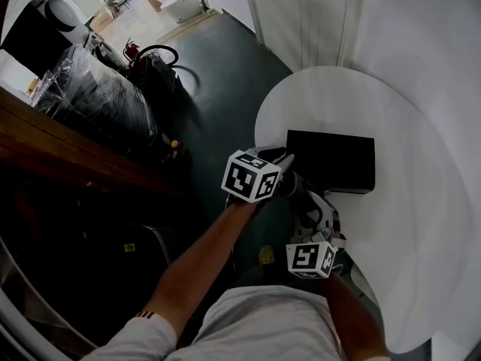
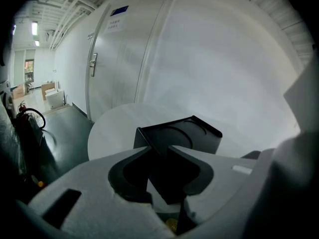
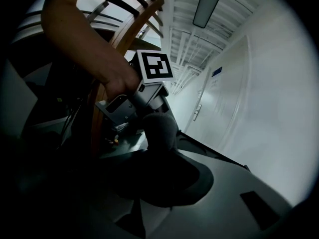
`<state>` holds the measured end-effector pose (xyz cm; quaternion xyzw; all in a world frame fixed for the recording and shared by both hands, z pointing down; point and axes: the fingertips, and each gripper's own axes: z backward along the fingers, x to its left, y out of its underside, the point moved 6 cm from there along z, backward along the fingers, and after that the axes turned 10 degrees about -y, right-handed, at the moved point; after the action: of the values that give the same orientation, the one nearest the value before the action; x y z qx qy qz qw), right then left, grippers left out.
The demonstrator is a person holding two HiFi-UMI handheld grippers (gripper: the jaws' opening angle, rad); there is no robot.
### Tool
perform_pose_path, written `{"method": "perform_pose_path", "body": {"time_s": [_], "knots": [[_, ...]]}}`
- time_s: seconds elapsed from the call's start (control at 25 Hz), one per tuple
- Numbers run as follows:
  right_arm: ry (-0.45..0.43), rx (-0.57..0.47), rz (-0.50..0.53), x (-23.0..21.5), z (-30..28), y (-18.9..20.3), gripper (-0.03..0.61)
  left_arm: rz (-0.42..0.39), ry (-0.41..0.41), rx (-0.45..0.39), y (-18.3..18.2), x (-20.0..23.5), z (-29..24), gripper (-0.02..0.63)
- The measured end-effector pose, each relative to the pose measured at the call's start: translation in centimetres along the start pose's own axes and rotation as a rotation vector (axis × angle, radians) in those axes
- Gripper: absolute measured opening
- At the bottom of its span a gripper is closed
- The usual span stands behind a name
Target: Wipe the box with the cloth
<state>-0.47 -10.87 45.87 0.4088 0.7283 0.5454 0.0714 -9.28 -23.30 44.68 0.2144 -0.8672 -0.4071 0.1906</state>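
Observation:
A black box [image 1: 331, 159] lies flat on the round white table [image 1: 421, 224]. My left gripper [image 1: 288, 159] reaches its near left corner; in the left gripper view that corner of the box [image 2: 184, 133] fills the gap between the white jaws of the left gripper [image 2: 159, 148], which close against it. My right gripper [image 1: 314, 207] sits just in front of the box, near the table's edge. In the right gripper view, the right gripper [image 3: 159, 151] holds a dark grey cloth [image 3: 159, 128] bunched upright between its jaws, with the left gripper's marker cube [image 3: 154, 66] behind.
A white wall and a door with a handle [image 2: 93, 63] stand behind the table. Dark floor [image 1: 218, 74] lies to the left, with a wooden rail [image 1: 75, 156] and plastic-wrapped bundles [image 1: 98, 89] beyond it.

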Motion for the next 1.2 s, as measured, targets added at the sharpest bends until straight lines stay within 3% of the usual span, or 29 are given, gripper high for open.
{"method": "perform_pose_path", "body": {"time_s": [0.68,1.2], "knots": [[0.136,0.038,0.027,-4.3,5.2,0.9,0.098,-0.013,-0.019,-0.013,0.0,-0.2,0.2,0.101],[0.293,0.15,-0.055,-9.1,8.8,6.3,0.098,-0.01,-0.018,-0.017,0.1,-0.1,0.2,0.101]]}}
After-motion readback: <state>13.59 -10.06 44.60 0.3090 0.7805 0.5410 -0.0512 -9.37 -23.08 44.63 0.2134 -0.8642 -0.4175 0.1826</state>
